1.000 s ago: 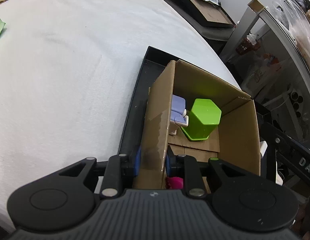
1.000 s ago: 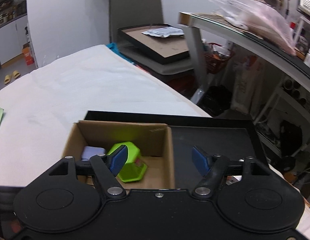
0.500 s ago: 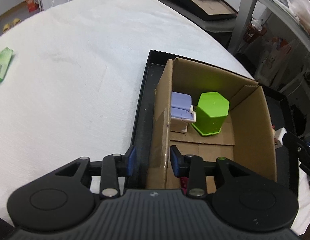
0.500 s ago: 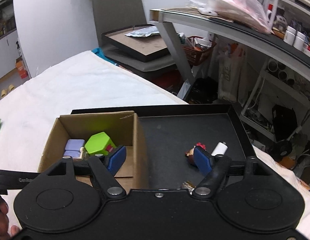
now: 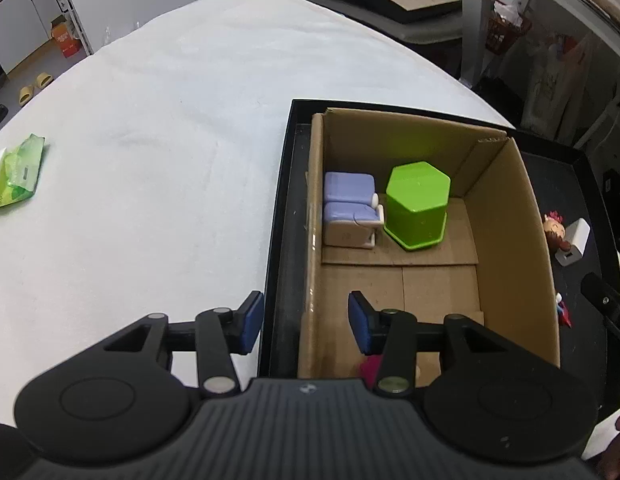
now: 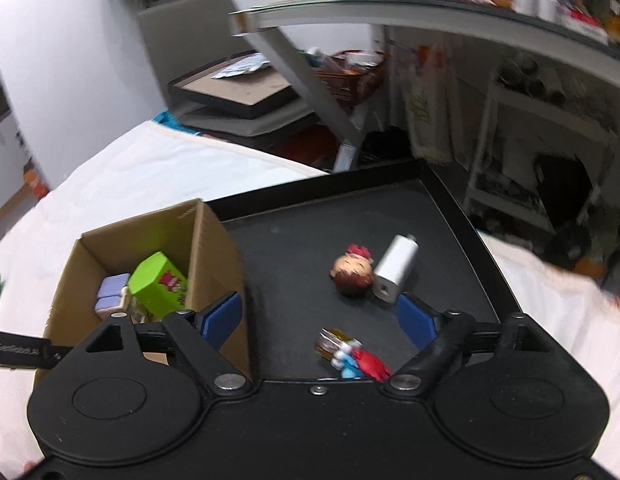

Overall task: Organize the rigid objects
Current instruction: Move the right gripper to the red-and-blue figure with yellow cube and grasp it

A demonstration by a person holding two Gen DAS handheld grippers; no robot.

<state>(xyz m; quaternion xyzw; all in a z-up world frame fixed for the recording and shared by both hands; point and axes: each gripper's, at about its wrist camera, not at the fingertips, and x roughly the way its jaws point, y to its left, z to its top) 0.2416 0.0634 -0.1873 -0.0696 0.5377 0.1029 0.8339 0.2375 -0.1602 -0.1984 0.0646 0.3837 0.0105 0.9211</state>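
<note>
On the table's black tray (image 6: 450, 208), my left tongs (image 5: 306, 322) are opening astride the stiff cardboard box (image 5: 506, 216) wall. Right tongs (image 6: 320, 318), opening and empty, hover above a small rigid figurine (image 6: 356, 358), probably light; I'd pinch its body.

no text is legible; the green box's (image 6: 158, 290) label is blurred.
</note>
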